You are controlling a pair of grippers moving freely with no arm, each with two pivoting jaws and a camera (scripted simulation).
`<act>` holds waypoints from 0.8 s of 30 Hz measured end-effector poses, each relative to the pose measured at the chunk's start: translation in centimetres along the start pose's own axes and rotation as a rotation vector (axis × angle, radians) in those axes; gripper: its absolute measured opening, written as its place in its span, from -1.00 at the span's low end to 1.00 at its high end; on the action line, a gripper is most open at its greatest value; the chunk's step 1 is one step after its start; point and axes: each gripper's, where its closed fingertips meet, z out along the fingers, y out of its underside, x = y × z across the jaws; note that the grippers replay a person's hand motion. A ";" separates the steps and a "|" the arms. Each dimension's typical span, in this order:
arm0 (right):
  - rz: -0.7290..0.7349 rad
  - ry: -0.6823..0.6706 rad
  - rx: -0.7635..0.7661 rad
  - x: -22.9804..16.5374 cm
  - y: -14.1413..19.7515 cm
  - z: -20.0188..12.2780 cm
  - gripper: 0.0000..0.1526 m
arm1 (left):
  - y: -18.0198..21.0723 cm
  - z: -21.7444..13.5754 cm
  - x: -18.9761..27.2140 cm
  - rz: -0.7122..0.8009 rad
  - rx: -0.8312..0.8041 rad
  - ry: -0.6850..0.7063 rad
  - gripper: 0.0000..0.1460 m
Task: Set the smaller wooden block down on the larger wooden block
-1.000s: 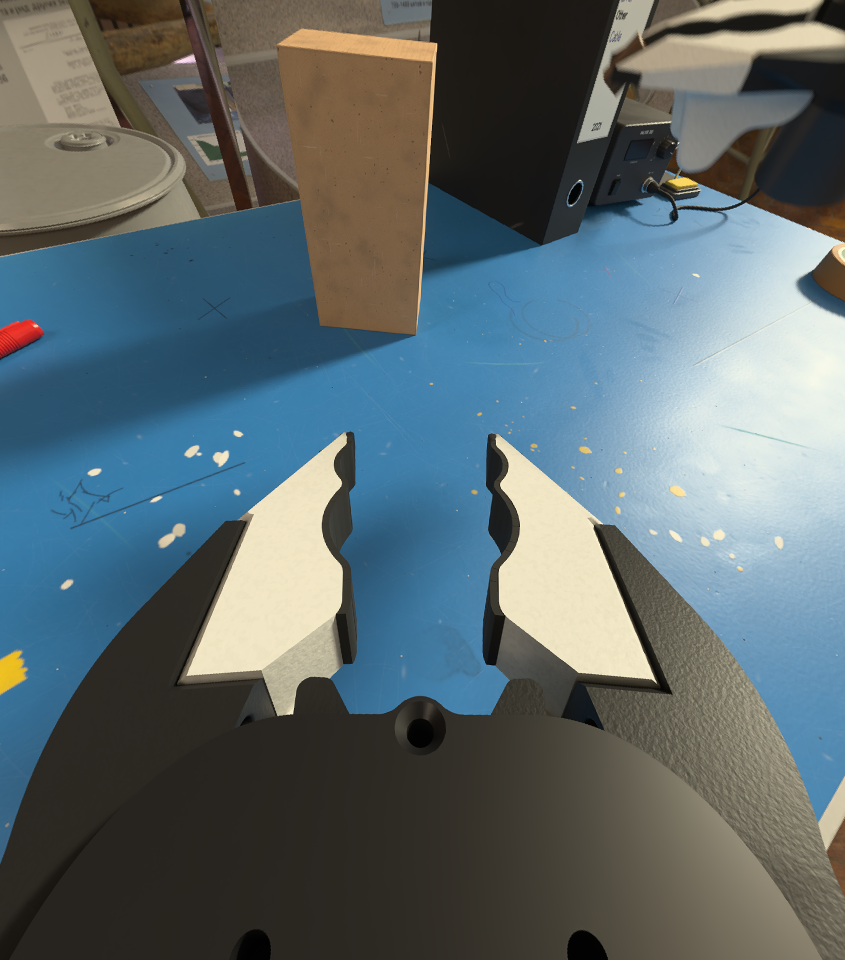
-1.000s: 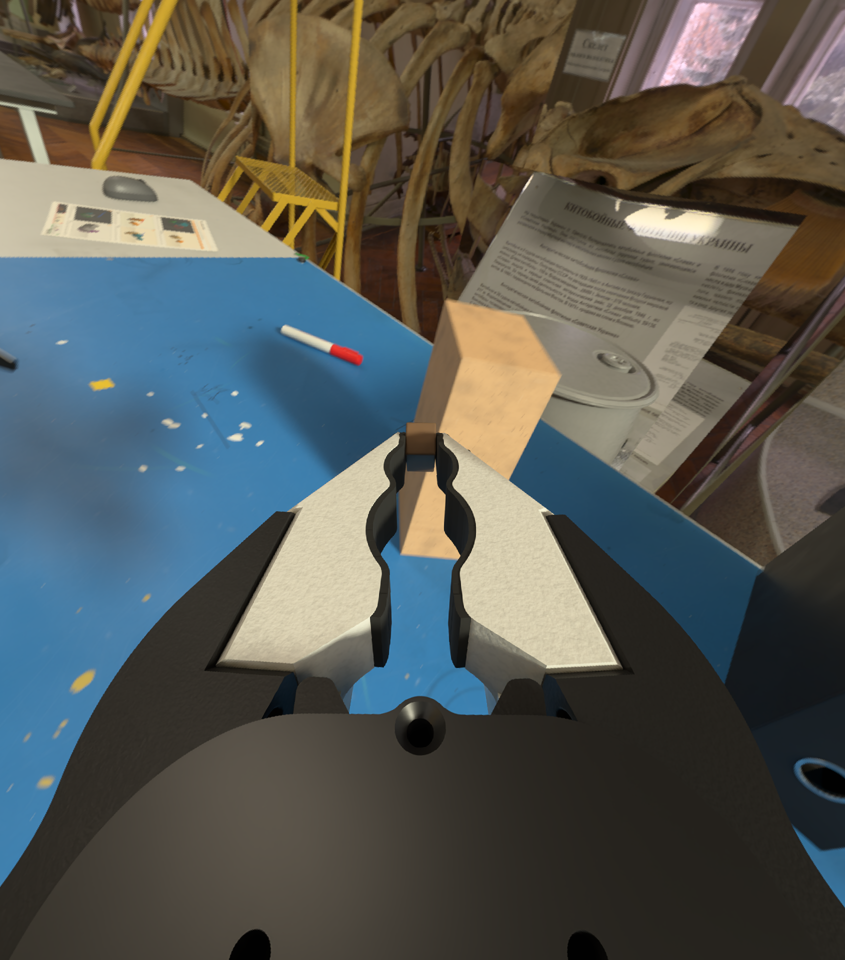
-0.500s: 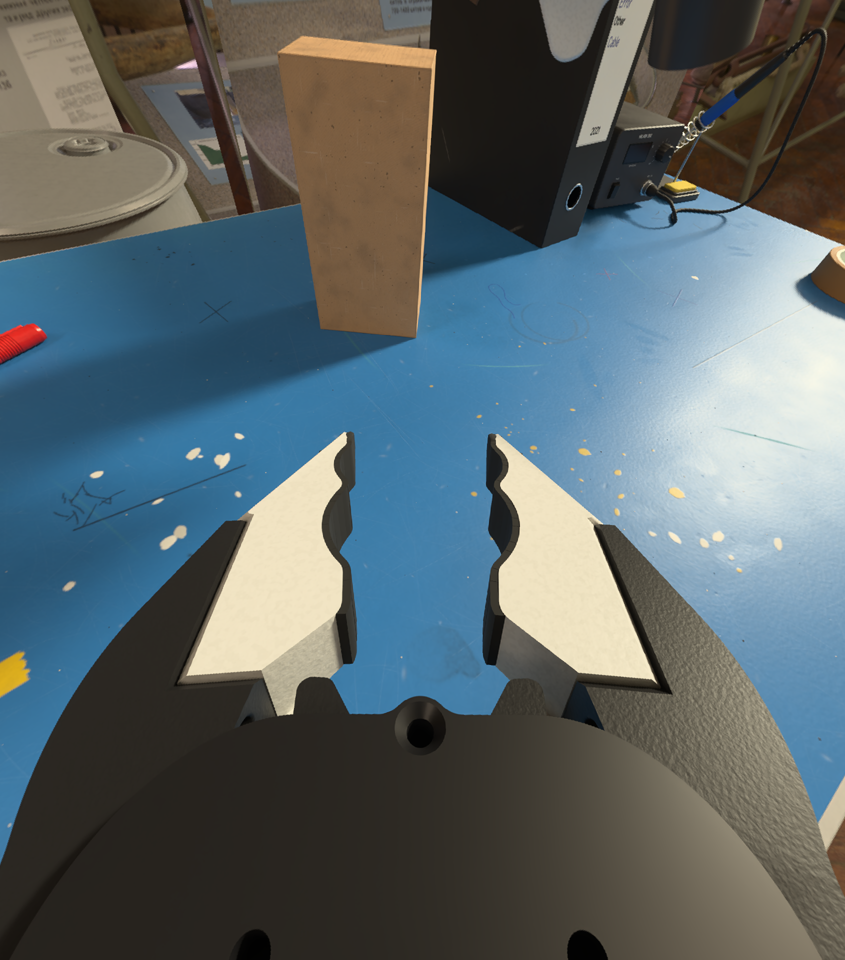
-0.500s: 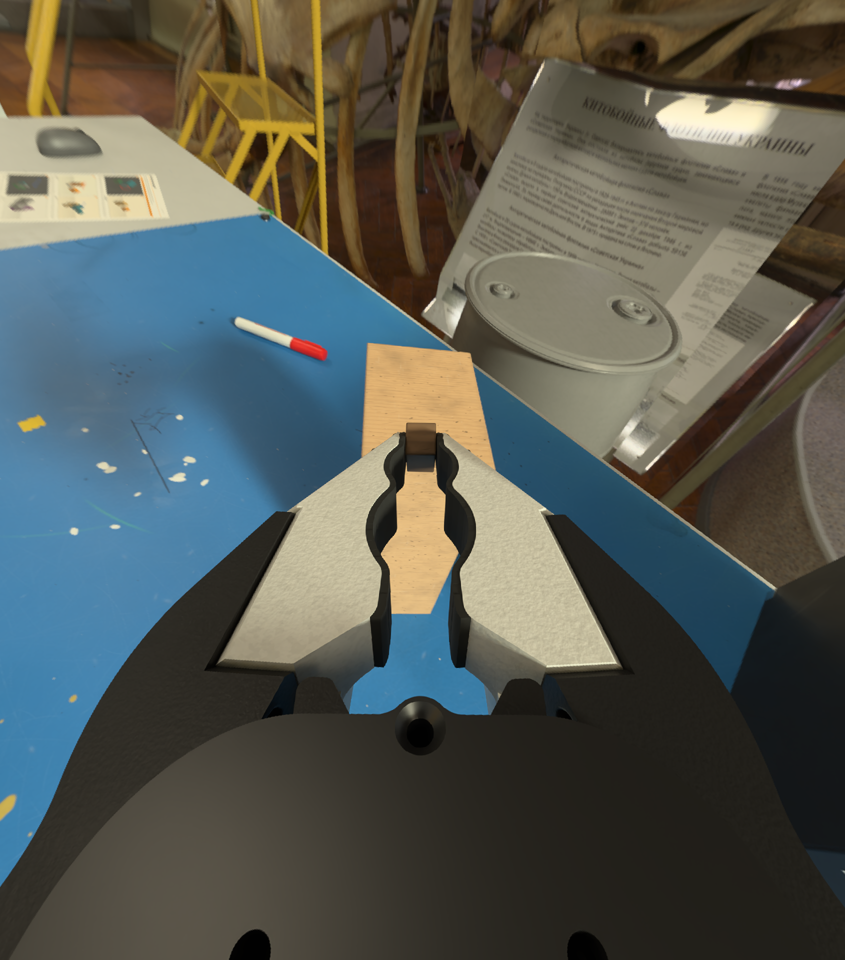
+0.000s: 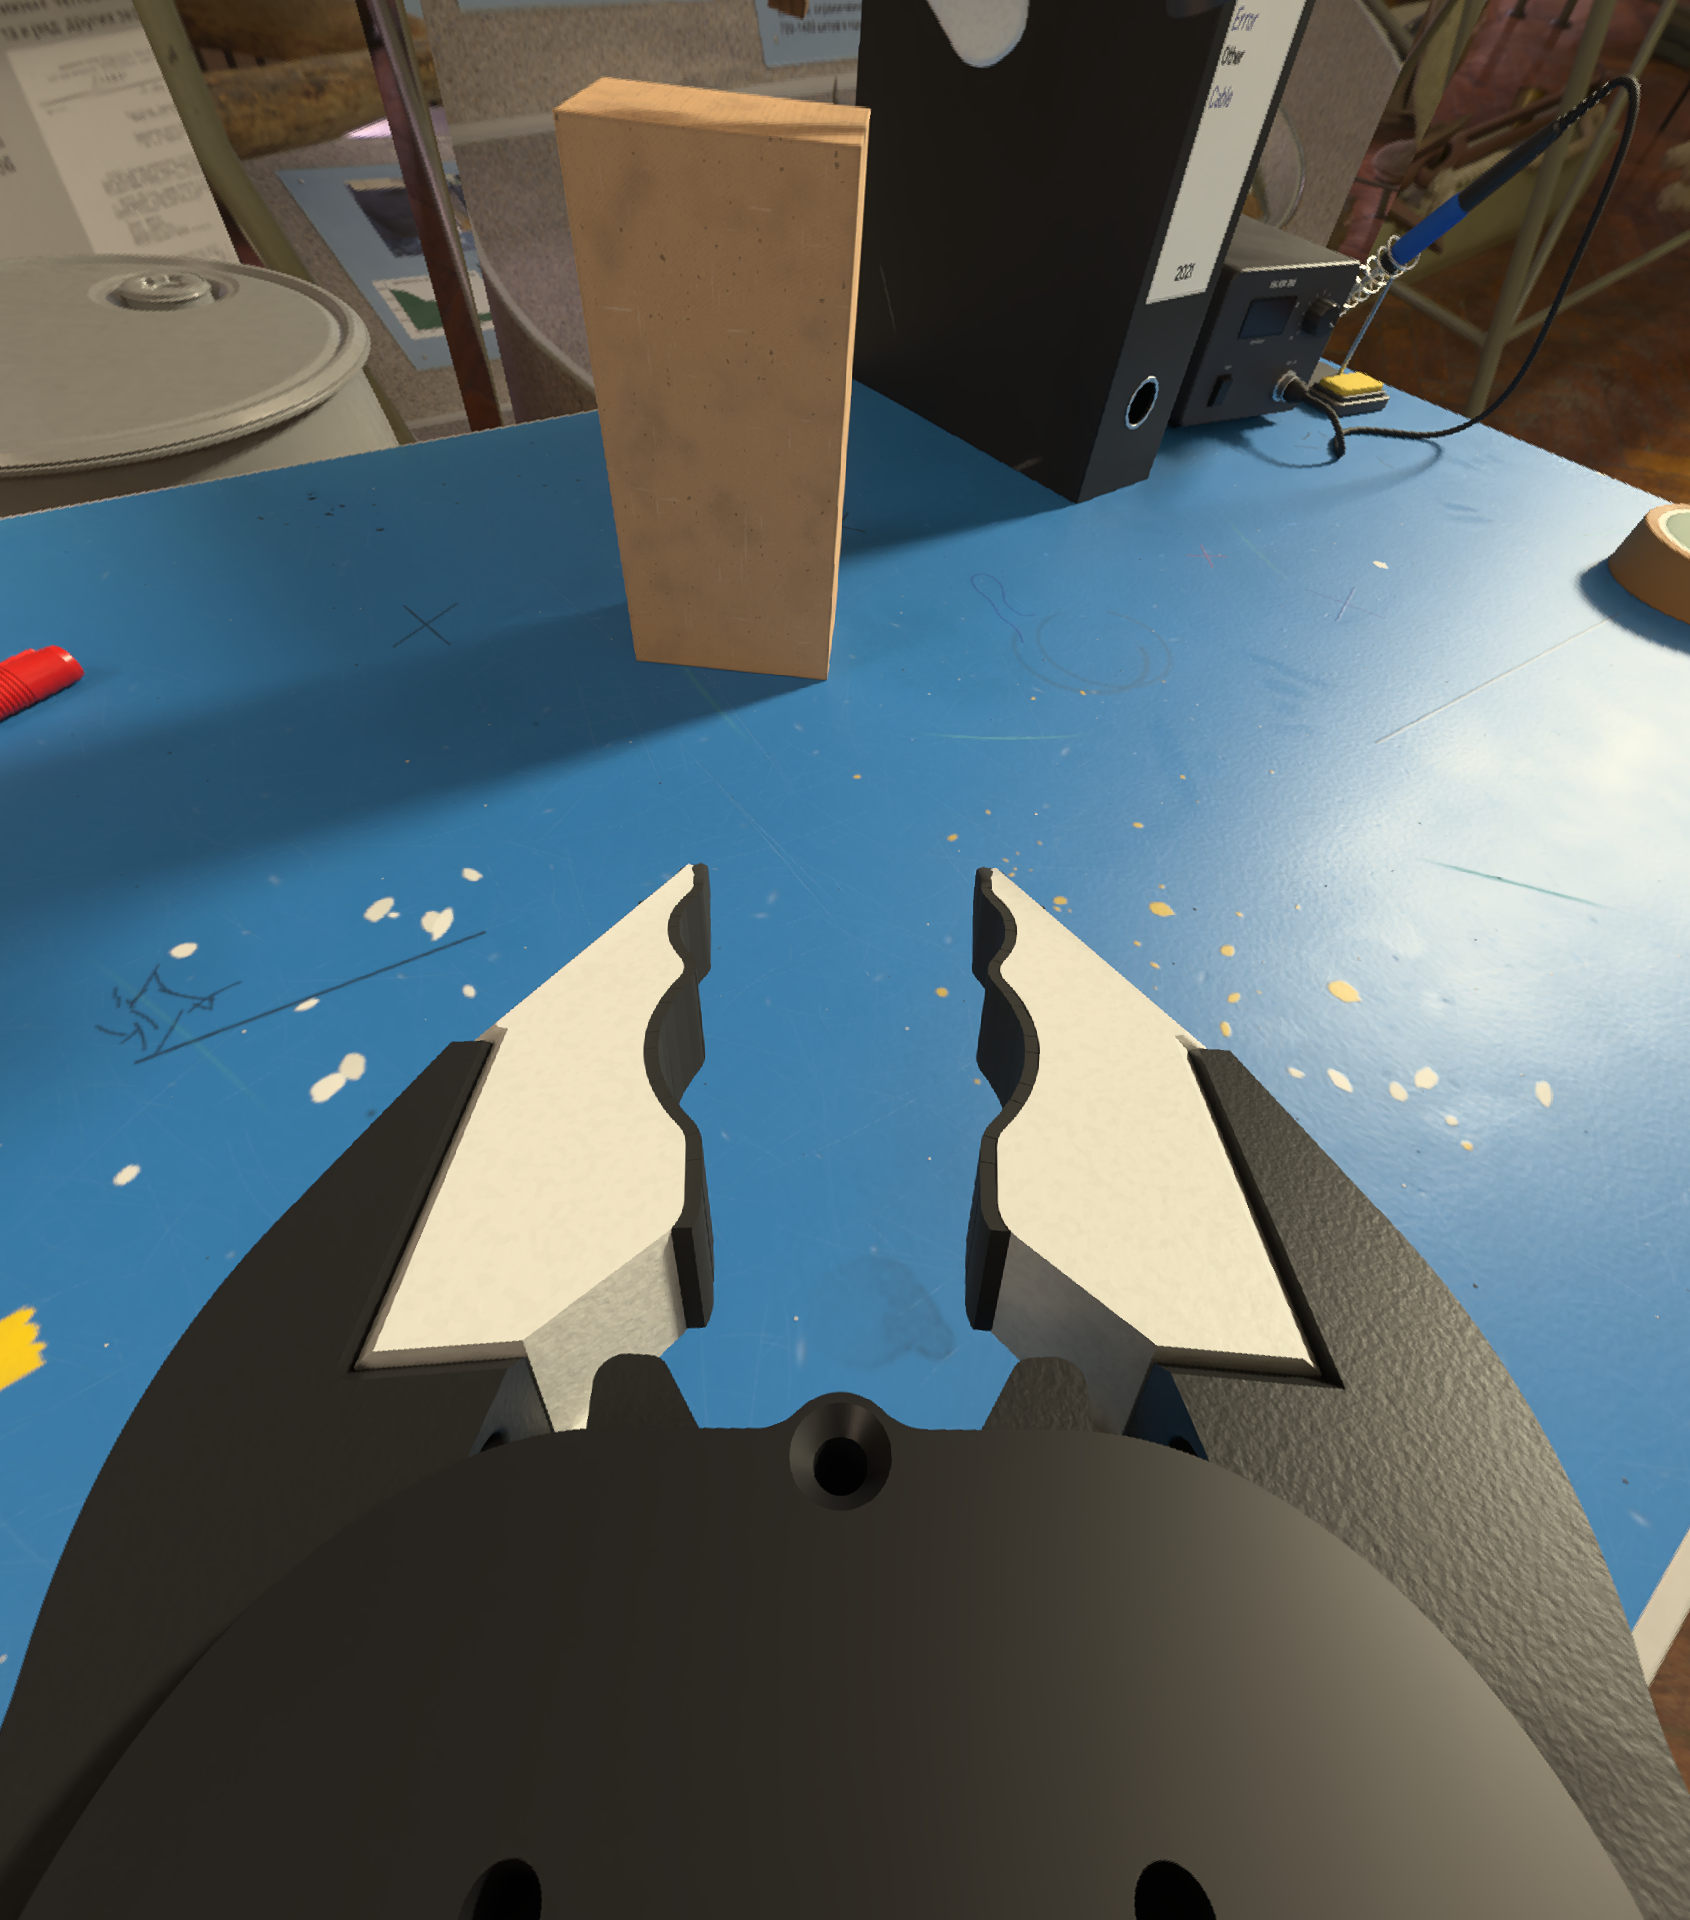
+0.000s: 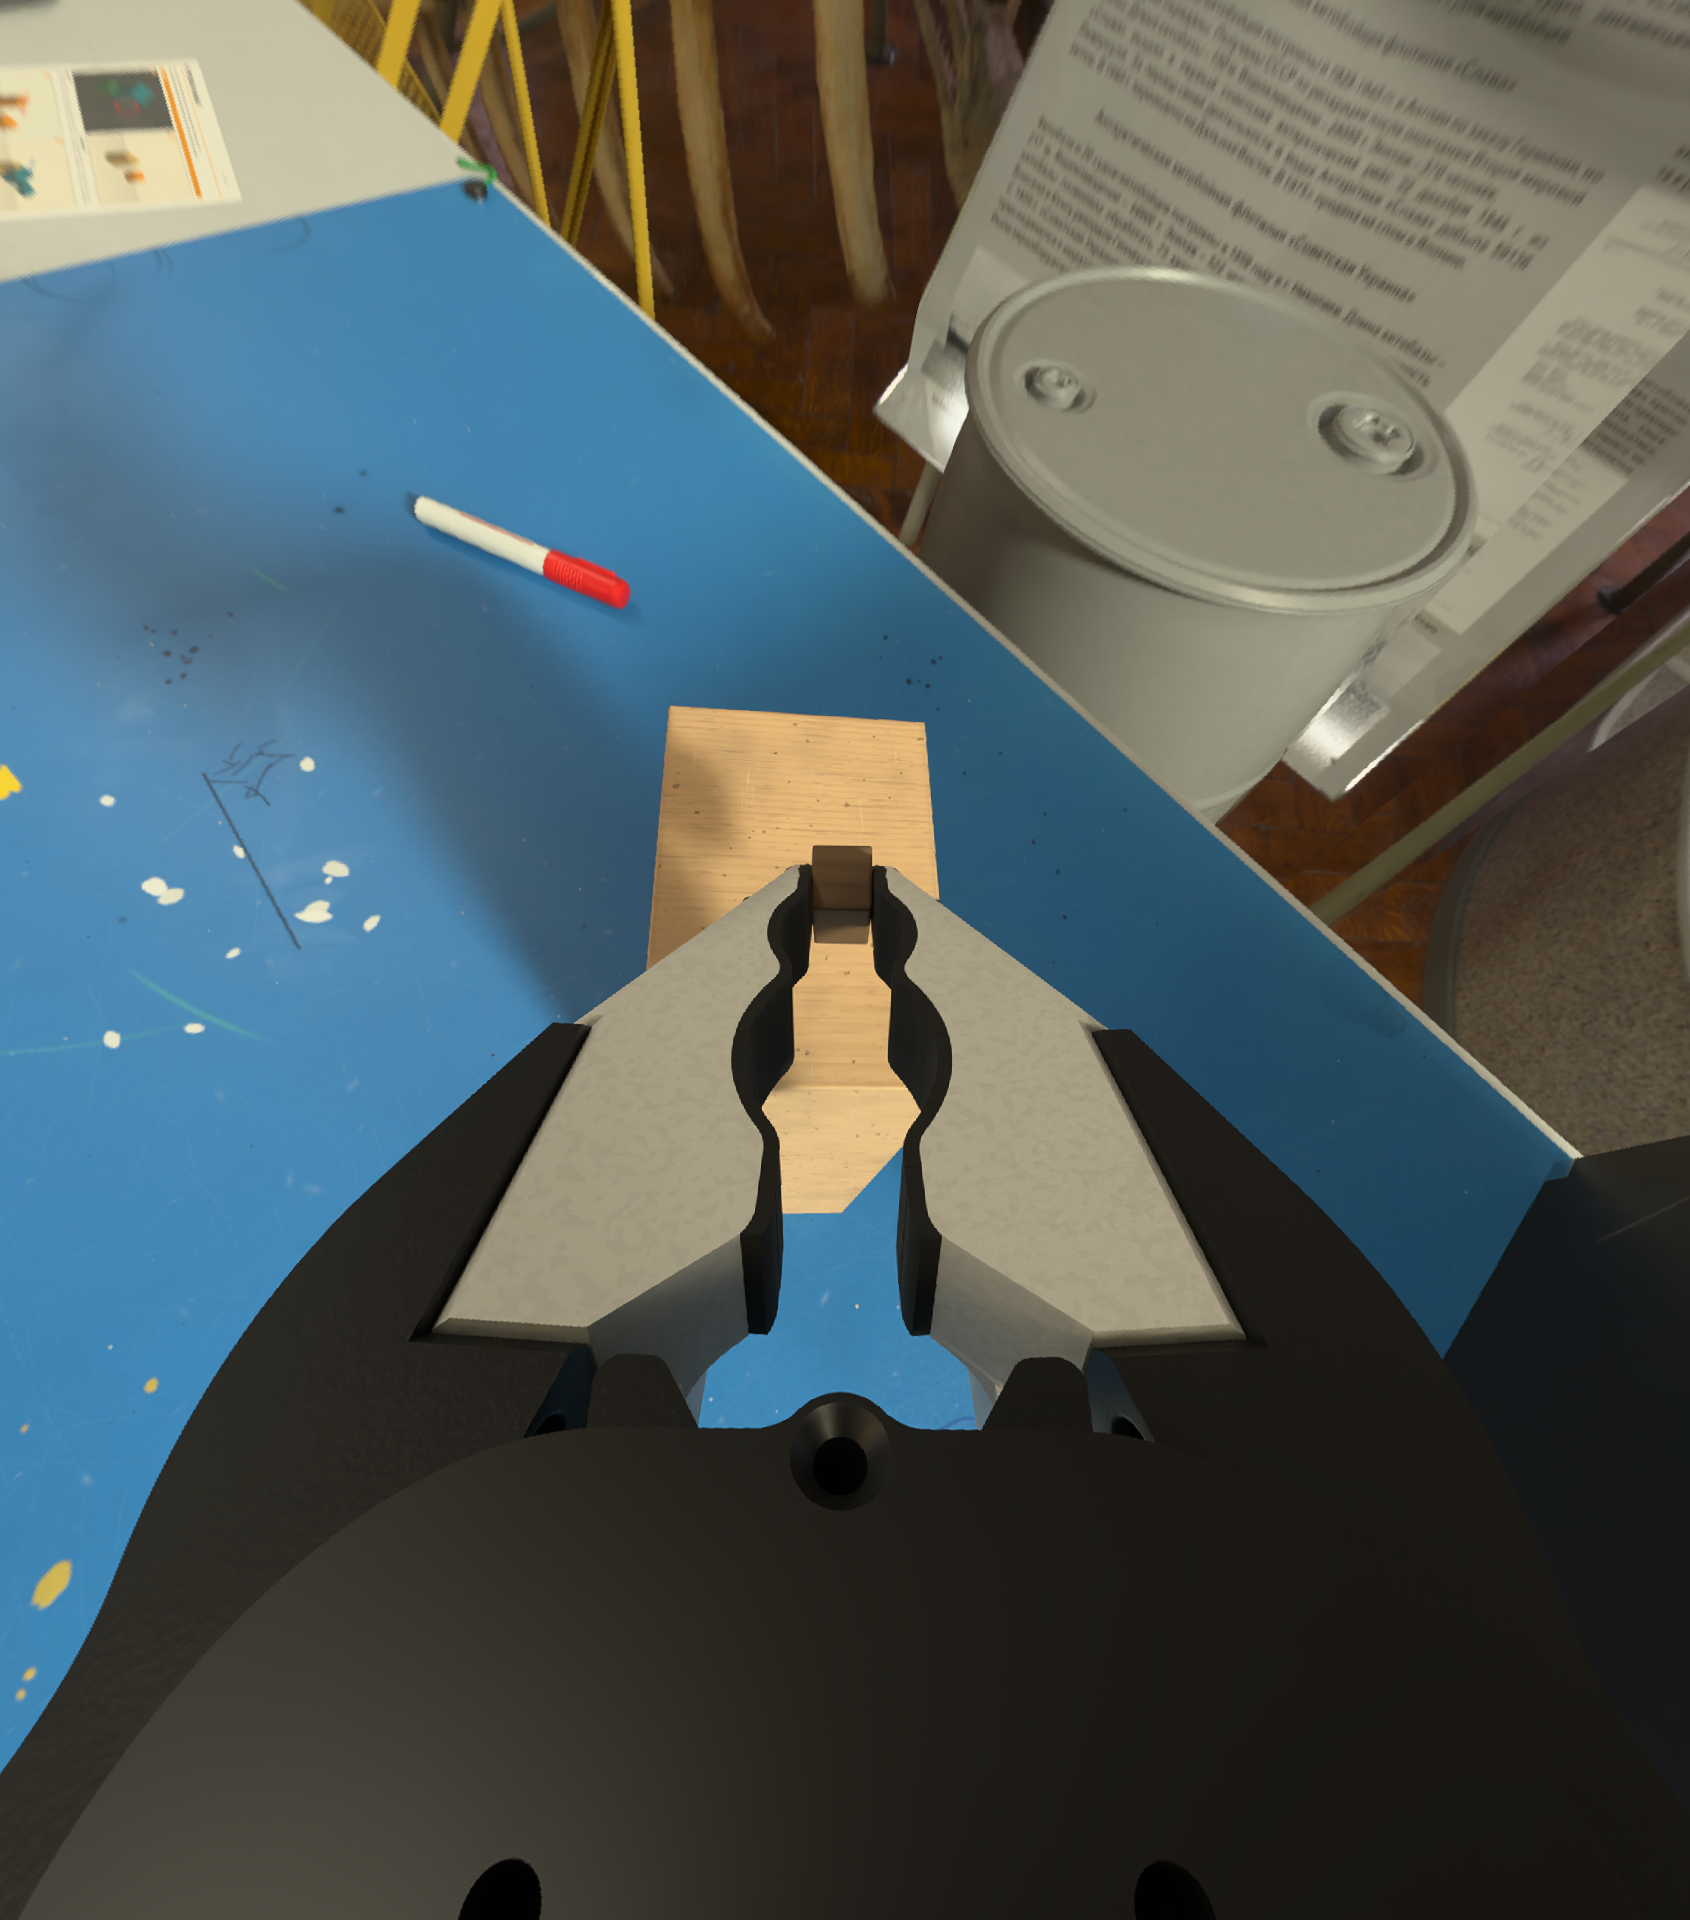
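A smaller wooden block (image 6: 841, 878) is pinched at the fingertips of the right hand-held gripper (image 6: 841, 896), poised over the top face of the larger wooden block (image 6: 794, 790), which stands upright on the blue table (image 6: 197, 468). The left hand-held gripper (image 5: 839, 878) is spread and empty. The piece is best lowered level and centred before release. Printed sheets (image 6: 1340, 156) and a labelled binder (image 5: 1049, 229) are seen nearby; their wording is not given.
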 end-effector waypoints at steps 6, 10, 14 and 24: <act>-0.023 -0.015 -0.121 -0.6 0.7 2.1 -0.86 | 0.0 0.1 0.0 -0.002 0.000 0.002 -0.31; -0.036 -0.012 -0.172 -0.8 0.7 3.3 -0.86 | 0.1 0.1 0.0 -0.004 0.000 0.004 -0.31; -0.008 -0.006 -0.175 -0.9 0.3 4.1 -0.83 | 0.0 0.0 0.0 -0.001 0.000 0.004 -0.31; 0.008 0.005 -0.094 -0.3 -1.7 1.5 -0.79 | 0.2 0.1 0.0 -0.008 -0.005 0.012 -0.30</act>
